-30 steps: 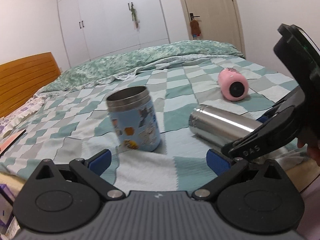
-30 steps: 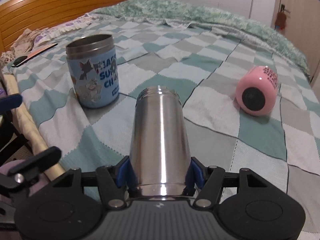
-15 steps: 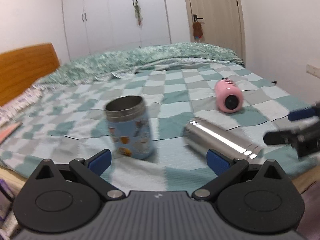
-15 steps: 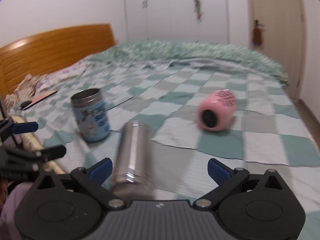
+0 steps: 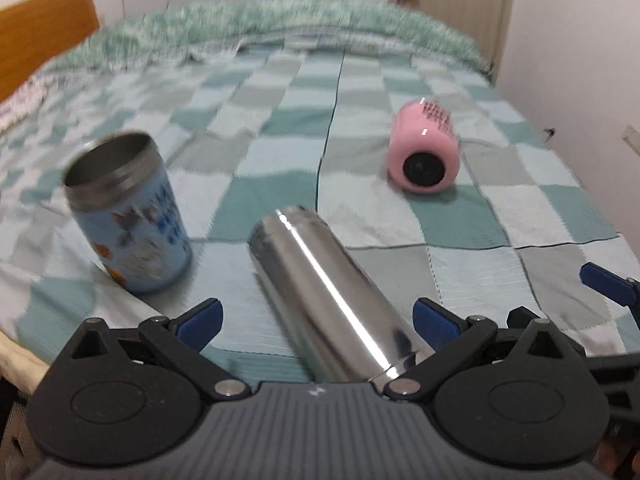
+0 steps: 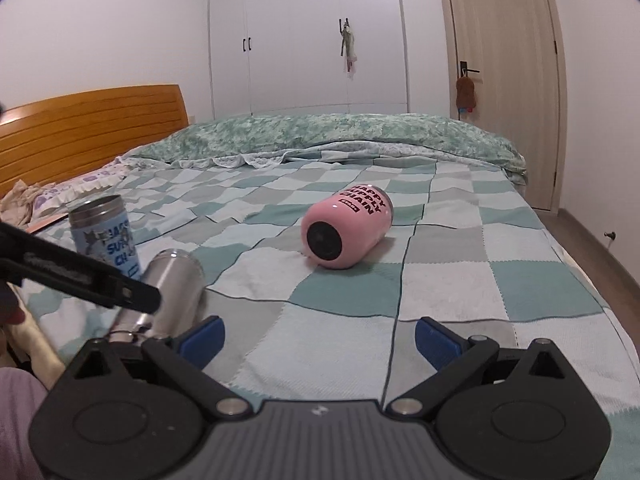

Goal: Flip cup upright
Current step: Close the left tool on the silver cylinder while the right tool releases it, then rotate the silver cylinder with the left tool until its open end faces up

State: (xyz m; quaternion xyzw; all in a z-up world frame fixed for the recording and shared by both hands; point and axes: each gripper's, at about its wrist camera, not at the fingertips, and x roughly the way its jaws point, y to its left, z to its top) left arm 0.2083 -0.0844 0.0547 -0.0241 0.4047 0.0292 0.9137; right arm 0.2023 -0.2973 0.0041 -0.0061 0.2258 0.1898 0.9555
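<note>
A steel cup (image 5: pixel 328 296) lies on its side on the checkered bed cover, its near end between the open fingers of my left gripper (image 5: pixel 316 318); it also shows in the right wrist view (image 6: pixel 172 292). A blue cartoon cup (image 5: pixel 128 216) stands upright to its left, also in the right wrist view (image 6: pixel 105 232). A pink cup (image 5: pixel 424 148) lies on its side farther right, also in the right wrist view (image 6: pixel 346 232). My right gripper (image 6: pixel 318 338) is open and empty, facing the pink cup from a distance. The left gripper's finger (image 6: pixel 80 280) crosses the right wrist view.
The bed cover (image 6: pixel 460 280) stretches ahead to a rumpled green quilt (image 6: pixel 340 136). A wooden headboard (image 6: pixel 92 128) is at the left, with wardrobe doors (image 6: pixel 304 40) and a room door (image 6: pixel 504 80) behind. The bed's near edge (image 5: pixel 16 356) lies just below the cups.
My right gripper let go of the steel cup, opened and drew back to the right. My left gripper moved right and closer, so the steel cup's end now lies between its fingers.
</note>
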